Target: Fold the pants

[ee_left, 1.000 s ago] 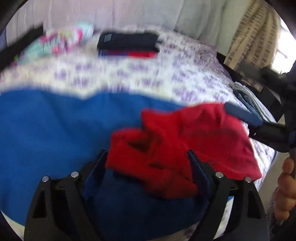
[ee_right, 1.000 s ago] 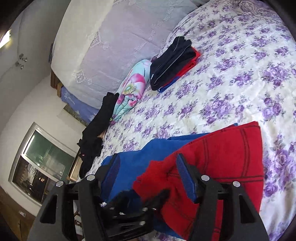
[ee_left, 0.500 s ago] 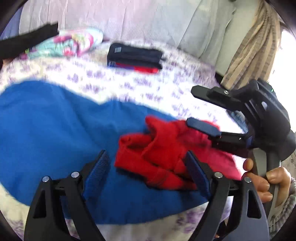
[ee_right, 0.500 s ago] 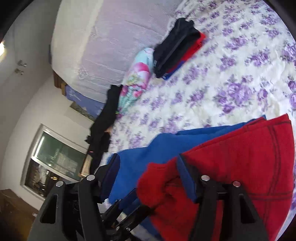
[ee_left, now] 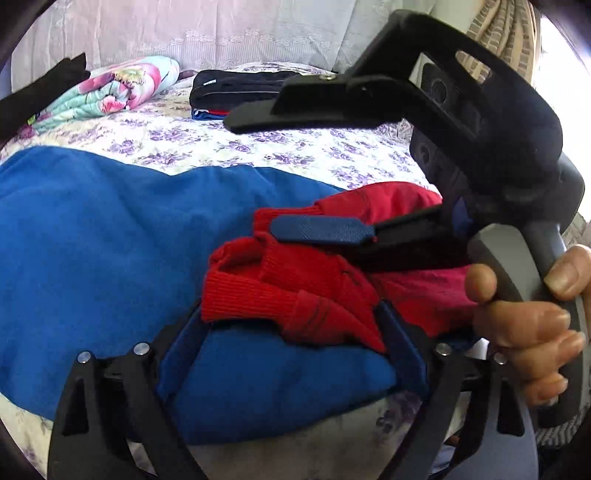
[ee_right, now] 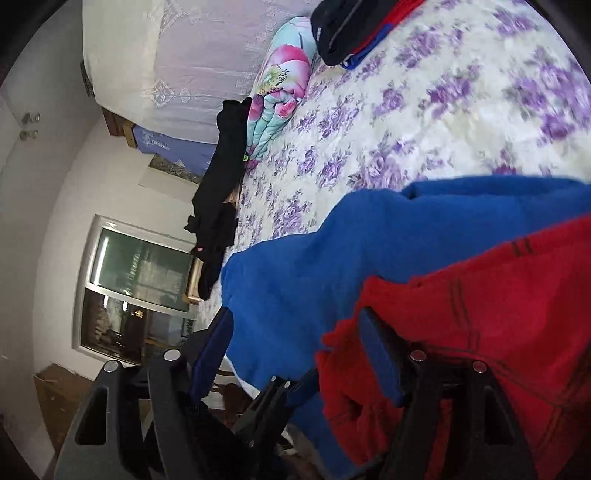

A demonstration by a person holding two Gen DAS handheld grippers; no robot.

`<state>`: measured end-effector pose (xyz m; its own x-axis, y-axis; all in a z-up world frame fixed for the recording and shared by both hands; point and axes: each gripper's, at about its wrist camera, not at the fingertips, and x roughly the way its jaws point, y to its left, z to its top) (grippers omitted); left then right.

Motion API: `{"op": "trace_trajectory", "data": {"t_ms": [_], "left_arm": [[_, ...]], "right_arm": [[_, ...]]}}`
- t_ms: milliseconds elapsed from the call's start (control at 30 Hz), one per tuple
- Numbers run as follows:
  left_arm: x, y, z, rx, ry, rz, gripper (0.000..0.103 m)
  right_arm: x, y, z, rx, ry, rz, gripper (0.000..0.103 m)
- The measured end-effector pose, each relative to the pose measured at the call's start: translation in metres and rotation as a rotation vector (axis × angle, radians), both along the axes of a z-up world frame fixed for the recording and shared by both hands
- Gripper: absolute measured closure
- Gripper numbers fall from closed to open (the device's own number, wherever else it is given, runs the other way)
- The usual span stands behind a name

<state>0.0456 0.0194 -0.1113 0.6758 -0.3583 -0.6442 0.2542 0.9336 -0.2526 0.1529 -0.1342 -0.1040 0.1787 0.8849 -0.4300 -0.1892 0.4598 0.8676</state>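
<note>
Blue pants fabric (ee_left: 92,240) is spread over the floral bed, with a bunched red part (ee_left: 295,273) with ribbed cuffs on top. My left gripper (ee_left: 291,317) sits low at the near edge, its jaws wide and opening. The red cuffs and blue cloth lie between its fingers, and I see no pinch. A hand holds my right gripper (ee_left: 258,177), which comes in from the right. Its lower finger rests on the red cloth and its upper finger hangs in the air. In the right wrist view my right gripper (ee_right: 295,314) is opening, red cloth (ee_right: 480,332) draped beside one finger.
A folded stack of dark clothes (ee_left: 240,92), a rolled floral quilt (ee_left: 110,88) and a black garment (ee_left: 40,88) lie at the far end by the lace-covered headboard. A curtain (ee_left: 506,29) hangs at the right. The bed's side and a window (ee_right: 140,288) show in the right wrist view.
My right gripper has come in from the right, lower and much closer to my left gripper. Its finger now lies further in on the red cloth.
</note>
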Motion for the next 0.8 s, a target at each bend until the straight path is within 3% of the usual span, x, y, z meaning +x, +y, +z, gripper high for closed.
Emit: {"op": "trace_trajectory", "data": {"t_ms": [133, 233, 300, 400, 500, 667, 800], "left_arm": [[-0.018, 0.014, 0.018, -0.107, -0.018, 0.013, 0.016], [-0.024, 0.013, 0.026, -0.109, -0.052, 0.004, 0.015], [-0.017, 0.01, 0.022, -0.065, -0.038, 0.022, 0.015], [0.003, 0.007, 0.0, 0.009, 0.053, 0.042, 0.013], [-0.008, -0.005, 0.002, 0.119, -0.017, 0.043, 0.013], [-0.019, 0.021, 0.018, -0.013, -0.011, 0.06, 0.014], [-0.039, 0.071, 0.025, -0.069, -0.011, 0.181, 0.014]], "right_arm": [[-0.011, -0.007, 0.012, 0.052, -0.022, -0.001, 0.031], [-0.025, -0.016, 0.019, 0.101, -0.036, 0.042, 0.03], [-0.031, -0.021, 0.015, 0.122, -0.01, 0.044, 0.029], [-0.03, -0.019, -0.006, 0.082, 0.03, 0.04, 0.029], [-0.034, -0.014, -0.004, 0.046, 0.003, 0.045, 0.03], [-0.055, -0.046, 0.029, 0.088, -0.113, -0.031, 0.028], [-0.06, -0.07, 0.024, 0.026, -0.12, -0.074, 0.014]]}}
